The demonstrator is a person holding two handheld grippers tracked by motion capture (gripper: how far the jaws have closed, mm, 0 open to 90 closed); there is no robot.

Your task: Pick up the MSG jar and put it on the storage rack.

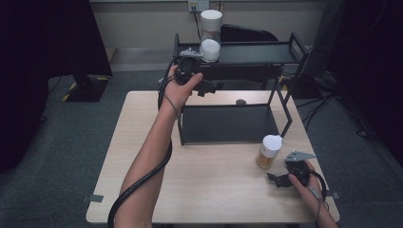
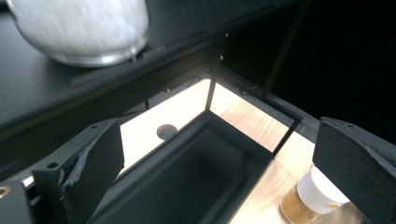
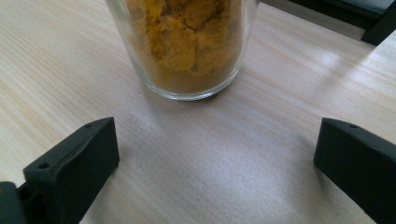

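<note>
Hovering with jaws wide and holding nothing, left gripper (image 1: 209,87) beside white jar (image 1: 210,36) on far shelf (image 1: 256,52). Reaching wide open and bare, right gripper (image 1: 278,179) near yellow jar (image 1: 269,151), right, on table (image 1: 214,180). Next: slide jaws around, squeeze gently.

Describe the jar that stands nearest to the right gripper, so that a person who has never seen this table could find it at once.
Start at the light wooden table and find the black two-level shelf on it. In front of the shelf's right front corner, on the tabletop, stands a small glass jar near the open right gripper. It has a white lid and yellow-orange powder, whereas the taller jar on the top shelf holds white powder.
</note>
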